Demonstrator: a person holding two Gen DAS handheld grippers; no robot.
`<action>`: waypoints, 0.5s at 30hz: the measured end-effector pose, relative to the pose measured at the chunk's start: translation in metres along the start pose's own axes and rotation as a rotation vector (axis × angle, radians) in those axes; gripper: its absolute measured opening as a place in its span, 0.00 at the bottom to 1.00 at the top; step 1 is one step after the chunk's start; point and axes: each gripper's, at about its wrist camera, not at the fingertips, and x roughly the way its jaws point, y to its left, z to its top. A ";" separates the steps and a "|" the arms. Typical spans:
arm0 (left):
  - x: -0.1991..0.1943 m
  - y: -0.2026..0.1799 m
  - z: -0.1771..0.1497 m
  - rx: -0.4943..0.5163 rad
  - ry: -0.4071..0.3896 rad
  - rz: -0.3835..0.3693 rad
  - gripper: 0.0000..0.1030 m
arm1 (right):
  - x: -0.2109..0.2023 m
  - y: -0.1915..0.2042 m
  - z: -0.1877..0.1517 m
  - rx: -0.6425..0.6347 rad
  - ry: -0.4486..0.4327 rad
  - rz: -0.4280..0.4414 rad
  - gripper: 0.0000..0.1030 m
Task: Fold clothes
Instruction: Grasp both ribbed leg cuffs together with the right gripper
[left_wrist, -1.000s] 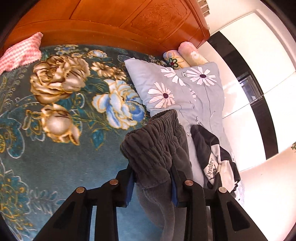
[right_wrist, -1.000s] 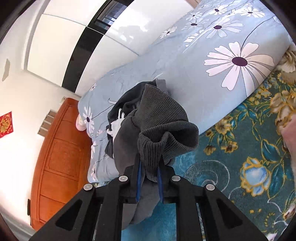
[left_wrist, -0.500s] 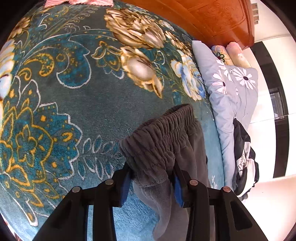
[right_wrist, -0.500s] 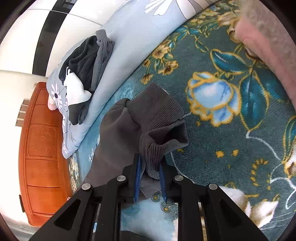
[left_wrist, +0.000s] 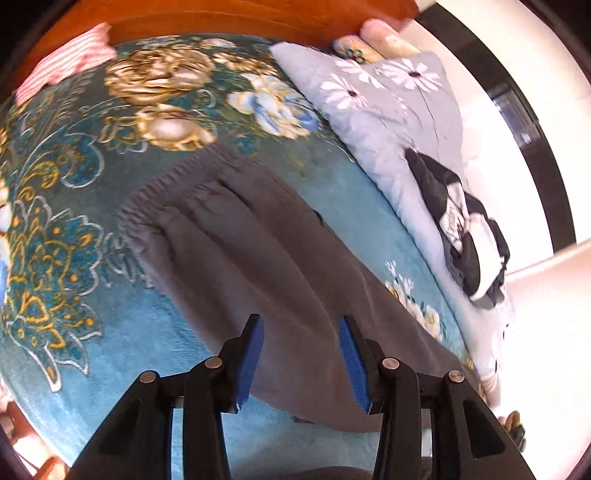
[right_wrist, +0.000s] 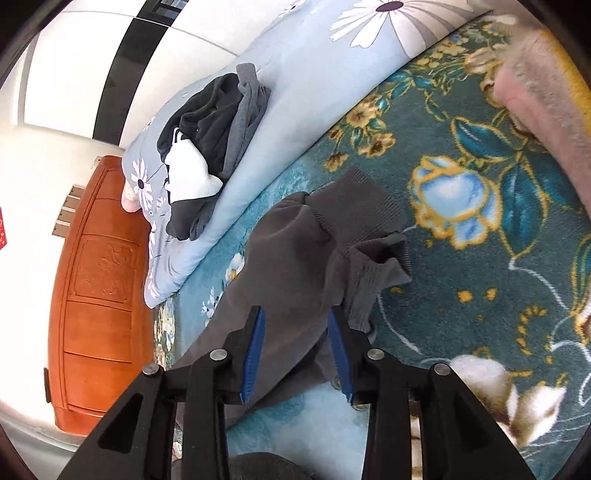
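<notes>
Your left hand-held gripper (left_wrist: 300, 356) stands apart, empty; your right hand-held gripper (right_wrist: 295, 345) is opening, pads clear. The grey sweatpants (left_wrist: 258, 251) lie on the floral bedspread (left_wrist: 66, 206). Next, I judge, regrip for folding.

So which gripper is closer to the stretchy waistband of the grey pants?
Left. The left gripper hangs over the grey pants near the waistband; the right gripper, jaws opening, sits by the ankle cuffs.
</notes>
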 end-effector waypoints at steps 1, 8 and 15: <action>0.010 -0.006 -0.001 0.021 0.024 0.010 0.45 | 0.005 -0.004 0.002 0.023 0.002 -0.016 0.35; 0.064 0.014 -0.007 -0.015 0.121 0.154 0.45 | 0.004 -0.047 -0.001 0.139 -0.011 -0.035 0.36; 0.057 0.020 -0.010 -0.049 0.089 0.160 0.45 | -0.012 -0.035 0.002 0.128 -0.064 0.072 0.36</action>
